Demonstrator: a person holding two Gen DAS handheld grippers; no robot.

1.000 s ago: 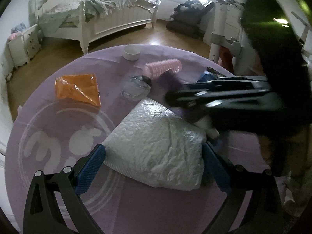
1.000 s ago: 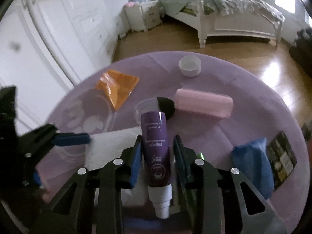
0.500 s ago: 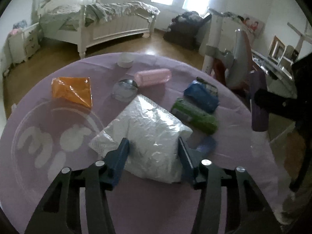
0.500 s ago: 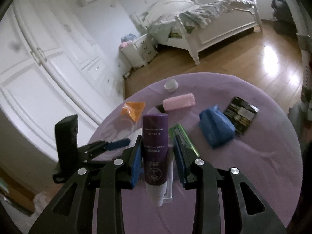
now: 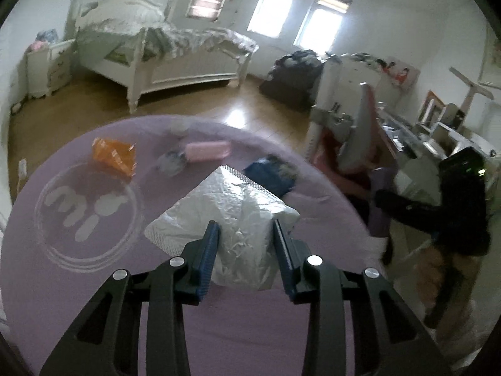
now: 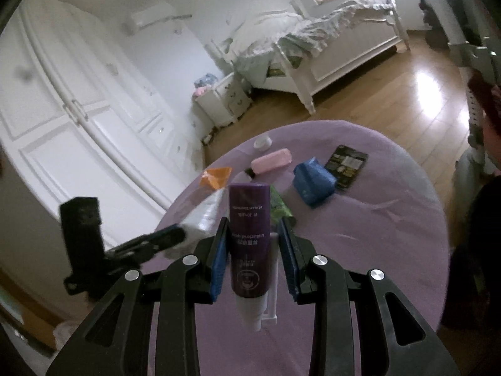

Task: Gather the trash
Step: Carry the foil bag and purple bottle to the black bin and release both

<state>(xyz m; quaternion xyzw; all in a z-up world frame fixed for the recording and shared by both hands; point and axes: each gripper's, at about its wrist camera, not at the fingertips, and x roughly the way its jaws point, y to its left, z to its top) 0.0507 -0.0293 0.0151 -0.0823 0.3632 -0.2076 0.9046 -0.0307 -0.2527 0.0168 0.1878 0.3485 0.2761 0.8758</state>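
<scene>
My left gripper (image 5: 245, 250) is shut on a crumpled silver foil bag (image 5: 231, 216) and holds it above the round purple table (image 5: 94, 282). My right gripper (image 6: 254, 257) is shut on a purple spray bottle (image 6: 249, 238), cap toward the camera, lifted well above the table (image 6: 360, 250). In the left wrist view the right gripper (image 5: 416, 210) shows at the right, off the table edge, with the purple bottle (image 5: 380, 200). In the right wrist view the left gripper (image 6: 150, 241) shows at the left with the silver bag (image 6: 203, 213).
On the table lie an orange wrapper (image 5: 114, 155), a pink case (image 5: 206, 150), a blue pouch (image 6: 313, 183), a green packet (image 6: 278, 205), a black packet (image 6: 346, 164), a small white cup (image 6: 262, 141) and a round compact (image 5: 170, 161). A bed (image 5: 169, 56) stands behind.
Both grippers have lifted up and back from the table. The left jaws have closed on the silver bag and raised it. The right gripper carried the purple bottle out past the table's right edge.
</scene>
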